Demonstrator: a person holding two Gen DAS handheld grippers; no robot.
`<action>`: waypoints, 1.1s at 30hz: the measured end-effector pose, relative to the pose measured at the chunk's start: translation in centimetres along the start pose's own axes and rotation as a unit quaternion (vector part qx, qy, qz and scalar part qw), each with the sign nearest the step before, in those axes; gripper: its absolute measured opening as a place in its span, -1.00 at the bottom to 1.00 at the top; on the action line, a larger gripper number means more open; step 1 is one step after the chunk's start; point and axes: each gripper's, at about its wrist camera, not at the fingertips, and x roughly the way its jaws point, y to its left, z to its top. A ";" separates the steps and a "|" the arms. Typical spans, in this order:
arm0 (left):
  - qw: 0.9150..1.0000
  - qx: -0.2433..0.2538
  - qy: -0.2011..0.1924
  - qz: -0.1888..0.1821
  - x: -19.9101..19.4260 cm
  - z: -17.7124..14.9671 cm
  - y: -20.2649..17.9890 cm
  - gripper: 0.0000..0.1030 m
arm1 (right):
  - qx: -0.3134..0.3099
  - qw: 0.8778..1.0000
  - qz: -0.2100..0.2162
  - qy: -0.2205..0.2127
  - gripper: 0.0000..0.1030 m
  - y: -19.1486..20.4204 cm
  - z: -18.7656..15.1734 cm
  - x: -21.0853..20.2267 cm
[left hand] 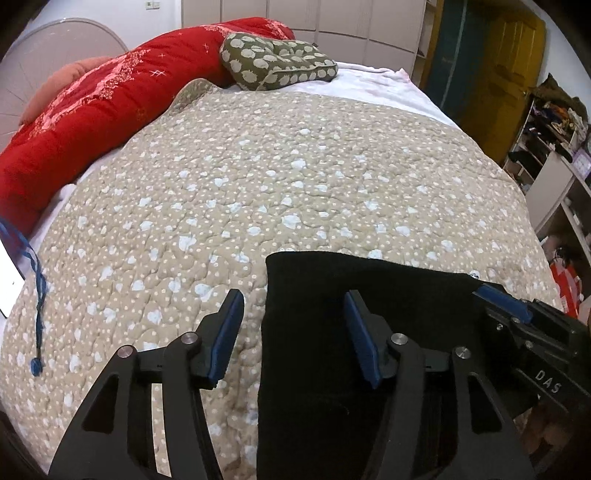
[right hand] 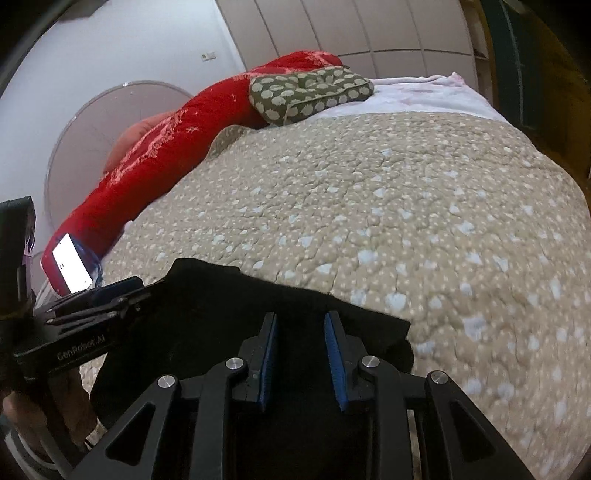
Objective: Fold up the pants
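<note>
Beige quilted bedspread (left hand: 295,166) with pale blue blotches and small white dots covers most of the bed, puckered all over, flat. Black folded pants (left hand: 369,295) lie on it at the near edge, straight sides, squared far corner. My left gripper (left hand: 293,306) stands wide apart over the pants' left edge: the left blue pad hangs above bare quilt, the right one above black cloth, nothing pinched between them. My right gripper (right hand: 300,328) sits narrower, both blue pads above the black fabric with a gap between them; I see no cloth caught in the gap, so I call it parted and not holding. Each gripper shows at the side of the other's view, close beside the pants.

Far side of the bed: long red padded quilt roll (left hand: 92,110) with pink stitched pattern along the left, olive green cushion (left hand: 277,61) with pale round prints leaning on it, white sheet (left hand: 373,79) past the bedspread's far edge. Lit white phone screen (right hand: 72,264) rests by the red roll's near end. Blue cord (left hand: 38,295) trails over the bedspread's left edge. Room: white wall with rounded headboard (right hand: 110,140), pale panelled wardrobe doors (right hand: 351,29), yellow wooden door (left hand: 502,66), cluttered open shelves (left hand: 546,147) on the right.
</note>
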 end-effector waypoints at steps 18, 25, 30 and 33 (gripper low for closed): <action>1.000 0.004 -0.011 0.008 -0.8 -1.0 -0.5 0.10 | -0.035 0.999 0.022 0.007 -0.52 2.6 -6.6 -5.9; 1.000 -0.002 -0.002 0.003 -2.0 -1.5 -0.2 0.10 | -0.032 0.999 0.021 -0.005 -0.52 2.9 -5.4 -8.0; 1.000 0.003 -0.002 -0.006 -3.6 -2.3 -0.1 0.10 | -0.040 0.999 0.018 -0.013 -0.52 3.4 -5.2 -8.8; 1.000 -0.003 -0.004 -0.015 -4.4 -2.7 0.1 0.10 | -0.042 0.999 0.018 -0.015 -0.52 3.5 -5.2 -8.9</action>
